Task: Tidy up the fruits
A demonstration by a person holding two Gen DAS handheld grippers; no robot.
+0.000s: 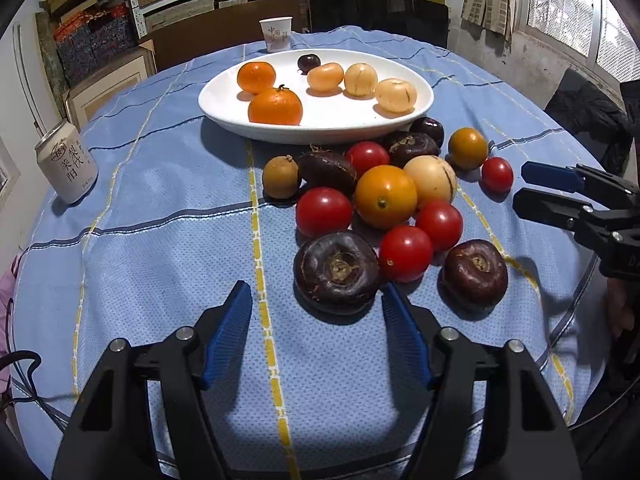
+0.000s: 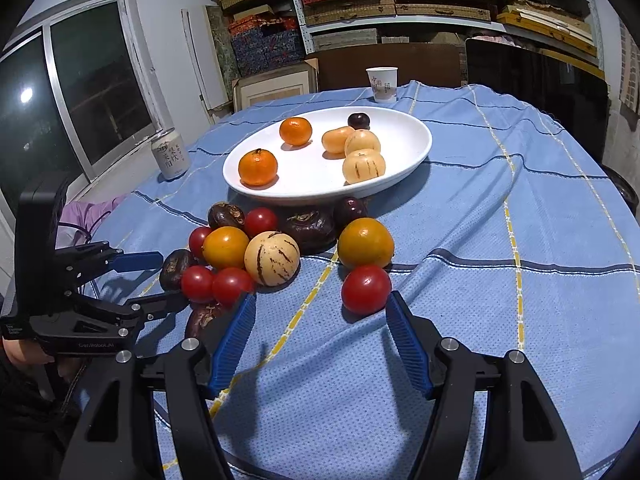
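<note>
A white oval plate (image 1: pixel 224 96) (image 2: pixel 416 128) holds two tangerines (image 1: pixel 275 106), pale striped melons (image 1: pixel 395 95) and one dark fruit. In front of it a pile lies on the blue cloth: red cherry tomatoes (image 1: pixel 324 212), orange fruits (image 1: pixel 385 196), a pale striped melon (image 2: pixel 272 258) and dark water chestnuts (image 1: pixel 336 272). My left gripper (image 1: pixel 316 300) is open and empty, just short of the nearest water chestnut. My right gripper (image 2: pixel 320 312) is open and empty, with a lone red tomato (image 2: pixel 366 290) just ahead between its fingertips. Each gripper shows in the other's view (image 1: pixel 528 188) (image 2: pixel 160 280).
A white drink can (image 1: pixel 66 162) stands at the table's left edge. A paper cup (image 1: pixel 276 34) stands behind the plate. Shelves with boxes and a dark chair are beyond the table. A black bag lies at the right. Cables hang at the left edge.
</note>
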